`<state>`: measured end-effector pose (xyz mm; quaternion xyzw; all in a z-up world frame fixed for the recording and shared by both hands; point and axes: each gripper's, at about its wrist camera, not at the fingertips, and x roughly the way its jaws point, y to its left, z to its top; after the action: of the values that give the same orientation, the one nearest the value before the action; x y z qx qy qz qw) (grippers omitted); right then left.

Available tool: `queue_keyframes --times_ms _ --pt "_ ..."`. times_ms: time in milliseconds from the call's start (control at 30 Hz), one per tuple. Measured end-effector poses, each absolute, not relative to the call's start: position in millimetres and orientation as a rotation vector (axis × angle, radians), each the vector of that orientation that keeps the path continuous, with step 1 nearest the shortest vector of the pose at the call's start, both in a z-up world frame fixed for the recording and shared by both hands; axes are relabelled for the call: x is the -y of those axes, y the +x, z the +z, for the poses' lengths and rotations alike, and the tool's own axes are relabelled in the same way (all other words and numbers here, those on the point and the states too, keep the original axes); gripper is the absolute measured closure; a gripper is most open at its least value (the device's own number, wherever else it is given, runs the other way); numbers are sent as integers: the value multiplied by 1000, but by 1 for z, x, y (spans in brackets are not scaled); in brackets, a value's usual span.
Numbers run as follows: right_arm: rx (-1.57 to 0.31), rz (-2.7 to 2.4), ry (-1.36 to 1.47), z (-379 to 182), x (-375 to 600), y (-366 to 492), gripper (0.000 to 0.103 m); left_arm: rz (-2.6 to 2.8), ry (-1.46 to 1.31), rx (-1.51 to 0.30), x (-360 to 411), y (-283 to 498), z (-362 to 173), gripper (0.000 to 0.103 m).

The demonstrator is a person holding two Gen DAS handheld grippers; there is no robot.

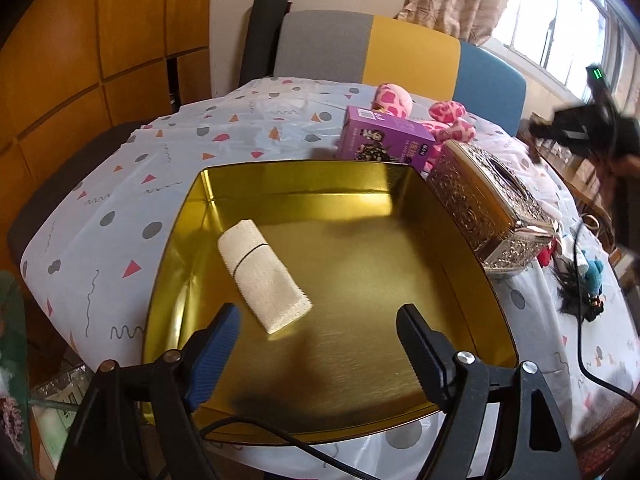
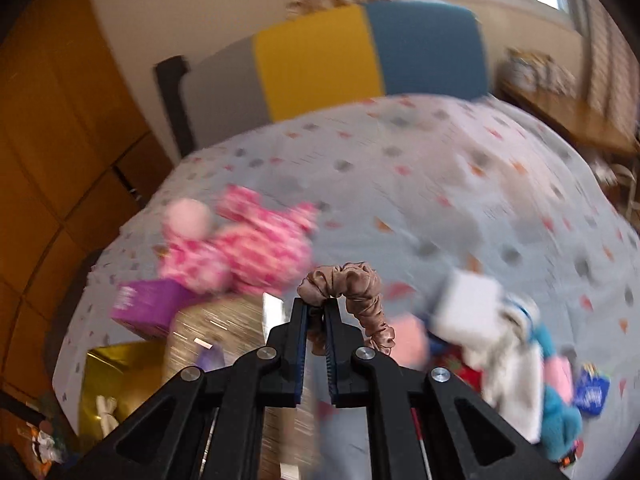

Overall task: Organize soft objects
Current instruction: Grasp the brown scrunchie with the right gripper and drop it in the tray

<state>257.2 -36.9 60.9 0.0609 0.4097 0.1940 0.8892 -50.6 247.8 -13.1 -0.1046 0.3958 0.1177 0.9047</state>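
Observation:
A rolled cream cloth [image 1: 264, 274] lies inside the gold tin box [image 1: 472, 280], toward its left side. My left gripper [image 1: 320, 326] hangs open over the box's near part, the cloth just beyond its blue left finger. My right gripper [image 2: 316, 304] is shut on a tan fabric scrunchie [image 2: 352, 284], lifted above the table; its loop droops off to the right. In the left wrist view the right gripper [image 1: 580, 128] shows dark and blurred at the far right. A pink spotted plush toy [image 2: 240, 244] lies on the tablecloth behind a purple carton [image 1: 384, 140].
An ornate gold tissue box [image 1: 488, 208] stands against the tin's right side. A heap of soft things [image 2: 516, 356], white, pink and teal, lies at the right of the table. A black cable [image 1: 588, 360] crosses the cloth there. A grey, yellow and blue chair back [image 1: 400, 46] stands behind.

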Motion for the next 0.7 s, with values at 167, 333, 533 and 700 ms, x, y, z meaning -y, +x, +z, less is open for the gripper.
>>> queue_keyframes --times_ms 167,333,533,700 --pt "-814 572 82 91 -47 246 96 269 -237 -805 -259 -58 -11 17" --pt "-828 783 22 93 -120 204 96 312 -255 -794 -271 -65 -11 13" --pt "-948 903 -116 45 -165 146 96 371 -285 -785 -287 -71 -12 10" --pt "-1031 841 -212 1 -181 126 95 395 -289 -782 -292 -75 -11 2"
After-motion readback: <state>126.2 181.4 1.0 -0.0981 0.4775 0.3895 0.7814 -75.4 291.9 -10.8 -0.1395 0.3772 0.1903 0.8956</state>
